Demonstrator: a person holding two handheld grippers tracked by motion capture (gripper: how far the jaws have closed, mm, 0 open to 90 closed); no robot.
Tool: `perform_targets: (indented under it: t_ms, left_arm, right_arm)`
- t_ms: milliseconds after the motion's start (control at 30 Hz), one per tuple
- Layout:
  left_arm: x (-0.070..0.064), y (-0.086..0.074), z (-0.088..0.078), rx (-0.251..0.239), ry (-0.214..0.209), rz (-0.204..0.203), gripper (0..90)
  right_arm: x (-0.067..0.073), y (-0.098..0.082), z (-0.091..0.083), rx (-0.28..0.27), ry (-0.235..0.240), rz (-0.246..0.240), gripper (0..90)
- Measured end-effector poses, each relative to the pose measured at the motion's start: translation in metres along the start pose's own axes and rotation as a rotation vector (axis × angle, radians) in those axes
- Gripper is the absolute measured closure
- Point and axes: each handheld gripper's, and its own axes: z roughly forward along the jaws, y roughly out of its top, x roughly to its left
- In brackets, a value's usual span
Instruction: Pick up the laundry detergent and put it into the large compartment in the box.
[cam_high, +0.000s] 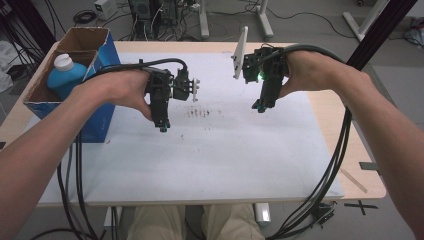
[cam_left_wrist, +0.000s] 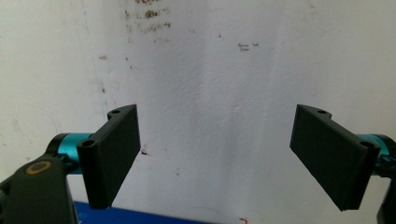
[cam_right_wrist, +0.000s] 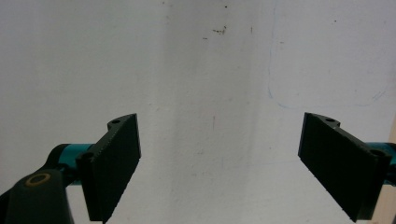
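- Room: cables and white stand legs (cam_high: 263, 20) on the floor beyond the far table edge; a black post (cam_high: 372, 30) runs up at far right.
- Table (cam_high: 362, 185): light wood; bare strips show at the right and far edges.
- White mat (cam_high: 225, 155) covers most of the top. Its near edge sits at the table's front edge, and the whole near half is open room. Brown smudges (cam_high: 202, 112) mark the middle, between the two tools.
- Blue cardboard box (cam_high: 102, 60), top open, sits at the left edge, partly on the mat. It narrows the room on the left side.
- Blue bottle (cam_high: 65, 75) with a white cap stands inside the box.
- Left gripper (cam_high: 162, 125): held over the mat just right of the box, tips pointing down. Left gripper view: jaws spread wide, nothing between them, stained mat below, blue box edge at the bottom.
- Right gripper (cam_high: 260, 106): over the mat right of centre, well apart from the left one, green light on the body. Right gripper view: jaws wide apart, nothing gripped, plain mat below with wood at the lower right corner.
- Wooden stick (cam_high: 354, 180) lies on the bare wood near the right front corner.
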Motion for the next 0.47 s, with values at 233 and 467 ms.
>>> perform_targets:
  t_ms: [233,467]
  left_arm:
    - [-0.0004,-0.0004,-0.0007,0.003,-0.003,0.002,16.2]
    - [-0.0002,-0.0010,-0.0019,-0.003,0.001,0.002,16.2]
  right_arm:
    - [0.0005,0.0000,-0.0005,0.002,-0.002,0.008,12.3]
    - [0.0006,-0.0010,-0.0013,0.000,-0.001,0.011,12.2]
